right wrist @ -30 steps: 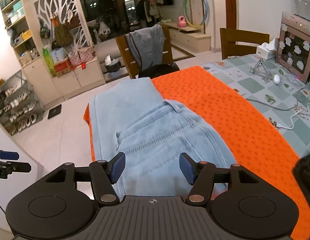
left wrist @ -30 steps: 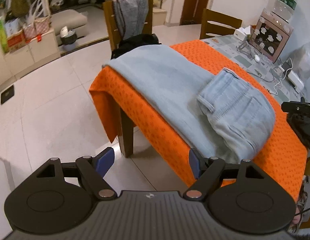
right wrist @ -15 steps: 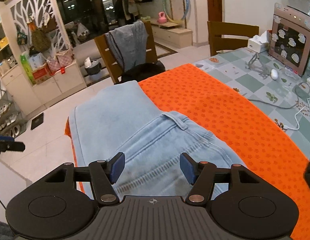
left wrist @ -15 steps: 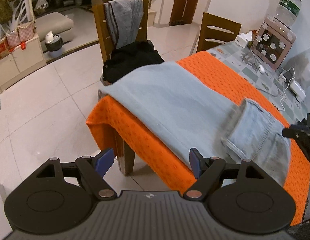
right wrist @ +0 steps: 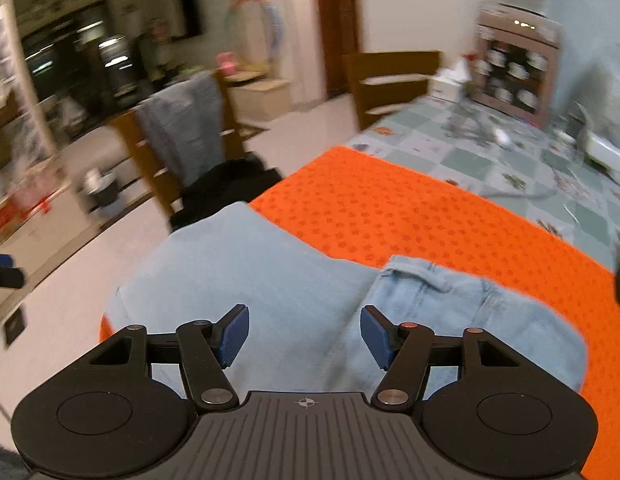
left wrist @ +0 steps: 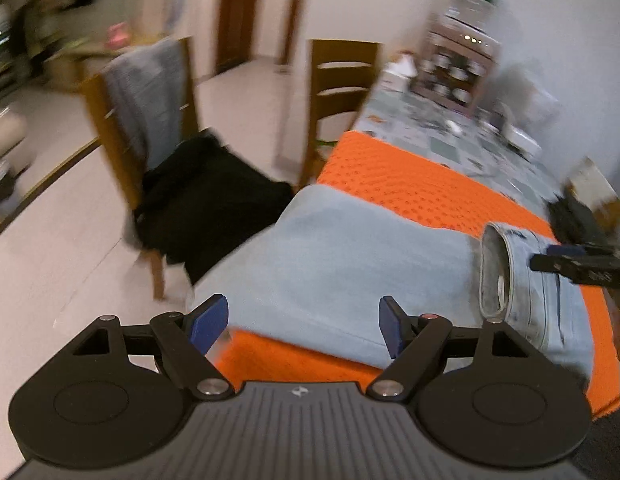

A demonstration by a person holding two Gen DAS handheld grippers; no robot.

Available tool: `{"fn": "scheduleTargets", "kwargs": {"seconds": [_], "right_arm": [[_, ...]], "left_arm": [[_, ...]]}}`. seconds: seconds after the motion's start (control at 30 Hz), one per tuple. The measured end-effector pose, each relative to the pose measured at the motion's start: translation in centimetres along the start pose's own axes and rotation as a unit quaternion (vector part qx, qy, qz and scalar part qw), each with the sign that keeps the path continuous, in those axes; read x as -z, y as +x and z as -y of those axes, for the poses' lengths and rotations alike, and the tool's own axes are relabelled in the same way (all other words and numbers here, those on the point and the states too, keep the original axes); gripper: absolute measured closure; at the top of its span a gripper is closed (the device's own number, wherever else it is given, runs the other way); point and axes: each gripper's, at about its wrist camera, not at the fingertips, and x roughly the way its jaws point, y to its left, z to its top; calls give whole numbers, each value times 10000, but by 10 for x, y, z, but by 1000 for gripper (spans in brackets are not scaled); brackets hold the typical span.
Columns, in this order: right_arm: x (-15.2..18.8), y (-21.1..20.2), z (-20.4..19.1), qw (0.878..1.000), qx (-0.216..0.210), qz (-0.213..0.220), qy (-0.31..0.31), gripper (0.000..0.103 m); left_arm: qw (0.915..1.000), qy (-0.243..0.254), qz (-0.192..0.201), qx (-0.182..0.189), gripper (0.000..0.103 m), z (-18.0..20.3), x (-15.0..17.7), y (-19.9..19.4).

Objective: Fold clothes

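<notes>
Fingers (left wrist: 207,326) on both my grippers gape, holding nothing above the jeans (right wrist: 269,280); grabbing one layer could drag the fold apart off the desk (right wrist: 390,208).

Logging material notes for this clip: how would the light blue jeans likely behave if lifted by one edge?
The jeans would probably flop and sag, since they already drape over the table edge. The folded-over waistband part would likely slide or unfold. Stacked denim layers suggest some heft. Both grippers, left and right, are open.
</notes>
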Motion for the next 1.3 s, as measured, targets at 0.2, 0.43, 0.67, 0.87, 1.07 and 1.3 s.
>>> {"fn": "scheduleTargets", "kwargs": {"seconds": [0.2,0.43,0.67,0.87,1.07,1.3], "right_arm": [[0,11,-61,9958,645,152,635,39],[-9,26,-109,9869,1222,202,1034,38],[-21,53,-137,9697,1750,472,1635,38],[-36,76,-160,9488,2219,583,2172,38],[-46,81,-195,9249,2716,738,2558,37],[-50,92,-235,8823,3457,961,3047,36]], "left_arm": [[9934,960,-33,624,17,-69,-40,11],[9753,1799,-1,1279,16,-122,-79,51],[9538,2316,-153,1907,15,-154,-133,125],[9196,2974,-105,2565,14,-162,-193,176],[8794,3516,-212,3203,11,-151,-233,228],[8135,4252,-587,3924,11,-125,-244,292]]}}
